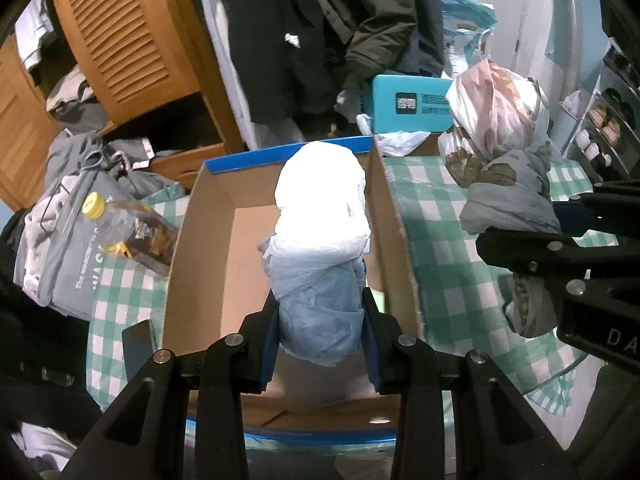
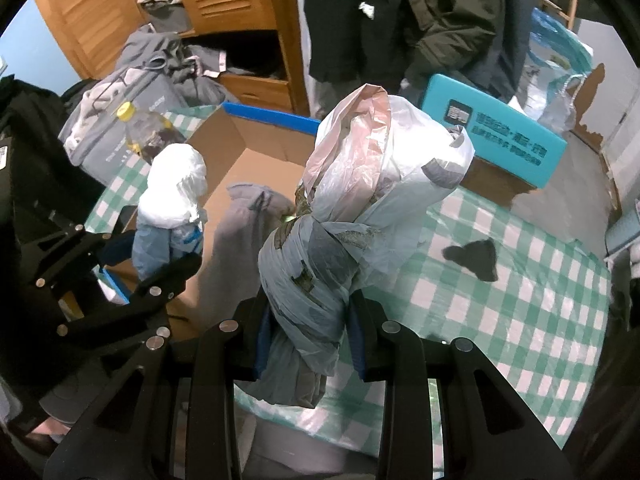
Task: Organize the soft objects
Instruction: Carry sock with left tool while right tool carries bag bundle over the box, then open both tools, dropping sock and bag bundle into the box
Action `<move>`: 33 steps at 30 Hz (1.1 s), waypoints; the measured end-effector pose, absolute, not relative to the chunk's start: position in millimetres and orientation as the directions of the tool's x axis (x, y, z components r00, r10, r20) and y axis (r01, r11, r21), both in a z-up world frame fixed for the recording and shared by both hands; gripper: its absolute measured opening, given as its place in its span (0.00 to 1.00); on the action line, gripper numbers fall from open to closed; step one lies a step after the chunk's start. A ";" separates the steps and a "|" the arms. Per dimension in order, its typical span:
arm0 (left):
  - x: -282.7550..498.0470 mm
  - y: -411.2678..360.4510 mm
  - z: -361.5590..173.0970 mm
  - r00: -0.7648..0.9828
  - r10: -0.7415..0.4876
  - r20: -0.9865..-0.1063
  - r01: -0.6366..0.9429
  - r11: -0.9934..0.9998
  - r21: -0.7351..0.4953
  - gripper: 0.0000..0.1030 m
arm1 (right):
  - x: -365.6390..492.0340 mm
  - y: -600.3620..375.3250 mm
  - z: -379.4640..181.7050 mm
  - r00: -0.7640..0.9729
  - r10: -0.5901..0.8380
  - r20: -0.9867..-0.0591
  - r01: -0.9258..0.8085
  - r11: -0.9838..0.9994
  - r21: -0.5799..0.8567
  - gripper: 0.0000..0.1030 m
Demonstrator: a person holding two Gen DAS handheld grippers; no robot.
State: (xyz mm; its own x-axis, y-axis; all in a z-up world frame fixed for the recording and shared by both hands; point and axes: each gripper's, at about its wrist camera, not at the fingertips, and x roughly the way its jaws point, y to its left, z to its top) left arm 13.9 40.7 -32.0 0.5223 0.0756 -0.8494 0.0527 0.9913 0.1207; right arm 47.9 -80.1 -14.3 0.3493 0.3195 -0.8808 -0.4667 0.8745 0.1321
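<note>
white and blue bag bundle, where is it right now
The white and blue bag bundle is clamped in the left gripper, over the open cardboard box, left of the right gripper's bundle.

Each tool is matte black with silver screws and blue pads.

home bedrm | wood wardrobe | hung coats | checked cloth

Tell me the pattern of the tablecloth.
Green and white checks on the tablecloth, clearest in the right wrist view.
</note>
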 end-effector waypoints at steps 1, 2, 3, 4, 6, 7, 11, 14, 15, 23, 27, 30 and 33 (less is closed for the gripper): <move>13.9 44.8 -32.5 0.521 0.080 -0.850 0.045 0.992 0.121 0.35 | 49.2 -75.7 -15.2 0.343 0.323 -0.882 -0.471 0.872 0.136 0.30; 14.1 47.7 -33.0 0.521 0.084 -0.850 0.040 0.992 0.122 0.35 | 50.0 -72.3 -16.1 0.339 0.325 -0.883 -0.474 0.869 0.138 0.30; 14.0 50.2 -33.6 0.519 0.088 -0.850 0.034 0.992 0.124 0.35 | 50.2 -70.9 -16.7 0.336 0.326 -0.883 -0.478 0.868 0.139 0.30; 15.0 53.2 -34.4 0.517 0.093 -0.851 0.028 0.992 0.125 0.35 | 51.1 -67.5 -17.7 0.333 0.327 -0.885 -0.481 0.866 0.139 0.30; 16.2 57.6 -36.3 0.513 0.101 -0.852 0.018 0.992 0.128 0.35 | 52.3 -61.3 -19.8 0.324 0.329 -0.887 -0.488 0.861 0.141 0.30; 16.6 60.5 -37.6 0.510 0.106 -0.853 0.013 0.991 0.130 0.35 | 52.6 -57.8 -21.4 0.320 0.330 -0.888 -0.492 0.859 0.142 0.30; 19.9 71.8 -42.9 0.494 0.113 -0.862 -0.007 0.992 0.125 0.35 | 53.4 -47.6 -25.5 0.308 0.327 -0.894 -0.501 0.854 0.140 0.30; 20.8 78.7 -46.6 0.484 0.116 -0.867 -0.019 0.992 0.122 0.35 | 54.6 -40.8 -28.0 0.300 0.325 -0.897 -0.507 0.851 0.138 0.30; 20.5 79.8 -47.7 0.482 0.117 -0.869 -0.021 0.992 0.122 0.35 | 55.1 -39.1 -28.9 0.297 0.325 -0.898 -0.509 0.849 0.139 0.30; 20.9 90.1 -53.1 0.464 0.120 -0.878 -0.042 0.993 0.114 0.36 | 61.9 -24.2 -40.6 0.262 0.320 -0.910 -0.517 0.843 0.148 0.30; 21.1 93.2 -54.2 0.457 0.125 -0.880 -0.050 0.992 0.115 0.36 | 62.1 -16.0 -44.1 0.252 0.321 -0.913 -0.527 0.837 0.149 0.30; 21.4 97.2 -55.3 0.450 0.132 -0.883 -0.062 0.991 0.116 0.37 | 61.1 -11.3 -46.6 0.246 0.325 -0.913 -0.535 0.831 0.152 0.30; 20.7 99.8 -55.5 0.447 0.142 -0.883 -0.072 0.990 0.122 0.39 | 60.6 -7.4 -48.5 0.241 0.322 -0.915 -0.538 0.830 0.150 0.33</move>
State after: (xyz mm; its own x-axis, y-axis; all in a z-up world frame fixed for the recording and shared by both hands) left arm 20.7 99.8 -55.5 0.4473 0.1417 -0.8831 -0.0720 0.9899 0.1224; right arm 60.6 -7.4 -48.5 0.2412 0.3224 -0.9154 -0.5377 0.8296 0.1504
